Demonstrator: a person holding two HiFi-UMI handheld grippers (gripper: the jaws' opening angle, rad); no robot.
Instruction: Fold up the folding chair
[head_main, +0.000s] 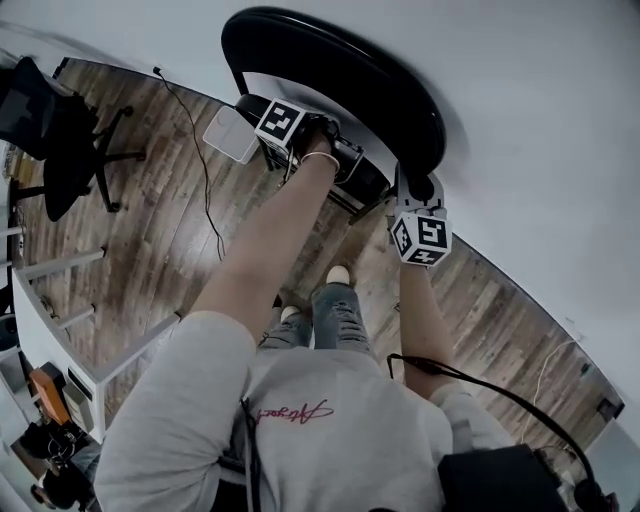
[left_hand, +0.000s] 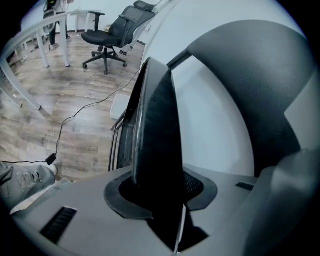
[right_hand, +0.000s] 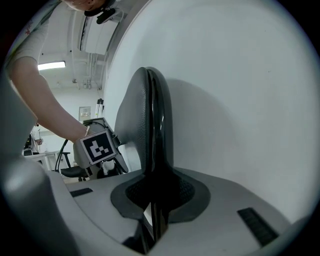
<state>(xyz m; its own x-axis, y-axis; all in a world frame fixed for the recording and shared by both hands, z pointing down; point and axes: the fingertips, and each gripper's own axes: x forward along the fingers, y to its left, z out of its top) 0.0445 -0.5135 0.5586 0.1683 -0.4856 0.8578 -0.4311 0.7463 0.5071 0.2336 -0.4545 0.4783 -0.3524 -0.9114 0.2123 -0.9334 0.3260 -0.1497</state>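
Folding chair (head_main: 350, 60), black, upper centre of frame against the white wall (head_main: 540, 120); left gripper (left_hand: 160, 192) and right gripper (right_hand: 157, 197) each clamped on a panel edge; advisable to keep both grips firm and bring the panels together evenly.

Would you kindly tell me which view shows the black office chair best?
The left gripper view: the office chair stands whole and lit there, base included. The head view has it dark at the left edge; the right gripper view shows only a sliver.
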